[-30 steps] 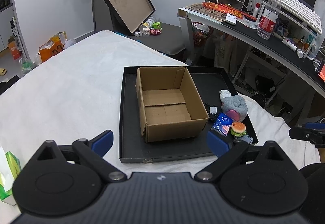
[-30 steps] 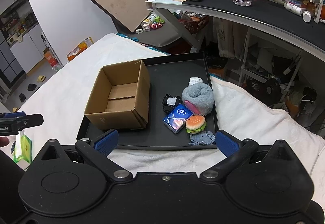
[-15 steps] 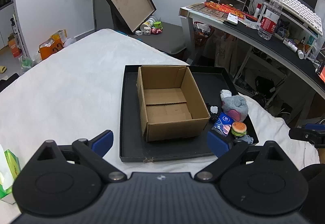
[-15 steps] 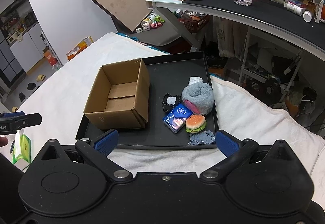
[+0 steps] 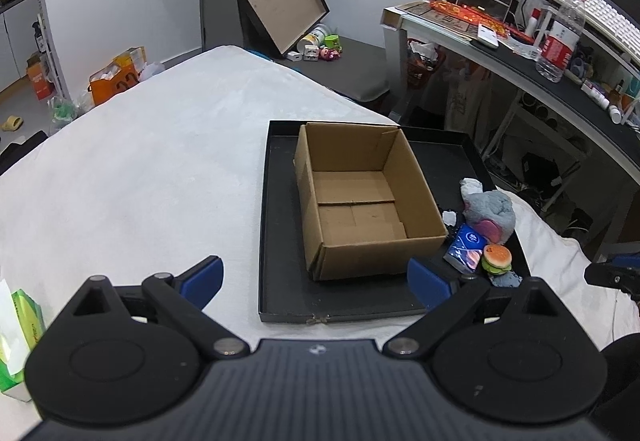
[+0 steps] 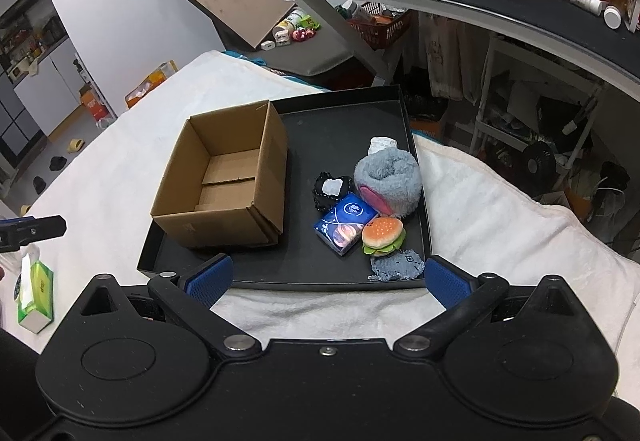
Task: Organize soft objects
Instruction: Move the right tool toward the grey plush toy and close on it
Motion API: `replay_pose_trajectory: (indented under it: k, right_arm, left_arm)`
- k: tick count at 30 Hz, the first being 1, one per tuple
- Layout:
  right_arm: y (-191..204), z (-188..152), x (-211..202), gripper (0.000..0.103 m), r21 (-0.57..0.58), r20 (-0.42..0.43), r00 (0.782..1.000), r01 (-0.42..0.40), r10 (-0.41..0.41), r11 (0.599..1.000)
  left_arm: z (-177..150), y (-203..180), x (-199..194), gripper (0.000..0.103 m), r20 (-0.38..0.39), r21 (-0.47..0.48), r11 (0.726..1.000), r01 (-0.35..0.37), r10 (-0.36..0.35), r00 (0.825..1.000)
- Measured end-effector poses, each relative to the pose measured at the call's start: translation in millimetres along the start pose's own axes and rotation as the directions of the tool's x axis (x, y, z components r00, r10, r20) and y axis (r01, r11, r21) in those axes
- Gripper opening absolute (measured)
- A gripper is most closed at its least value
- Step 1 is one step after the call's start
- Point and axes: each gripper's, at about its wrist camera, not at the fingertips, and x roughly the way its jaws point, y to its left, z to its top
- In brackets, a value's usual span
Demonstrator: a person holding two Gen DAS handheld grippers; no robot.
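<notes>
Open empty cardboard box (image 6: 224,193) sitting upright on black tray's (image 6: 344,129) left side w/ soft items lying clustered just right: grey plush (image 6: 390,177), blue tissue pack (image 6: 346,217), burger toy (image 6: 383,235), black scrunchie (image 6: 330,191), grey cloth scrap (image 6: 396,265).

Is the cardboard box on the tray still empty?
Empty: the cardboard box shows only its bare bottom flaps in both views; the soft items lie beside it on the tray.

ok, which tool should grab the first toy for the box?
Probably right. The right tool is open and faces the burger and other toys; the left tool faces the empty box.
</notes>
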Motion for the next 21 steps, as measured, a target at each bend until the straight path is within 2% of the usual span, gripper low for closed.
replay_pose_trajectory:
  k: [14, 21]
  right_arm:
    - [-11.5, 4.9, 31.9, 0.102, 0.009, -0.024, 1.0, 0.019, -0.019, 1.0]
    - [-18.4, 12.2, 45.8, 0.094, 0.016, -0.033, 0.999, 0.034, -0.034, 0.999]
  left_arm:
    - [0.0, 11.0, 40.3, 0.097, -0.035, -0.029, 1.0, -0.003, 0.002, 0.999]
    - [3.9, 9.8, 60.0, 0.095, -0.04, -0.033, 0.999, 0.002, -0.003, 0.999]
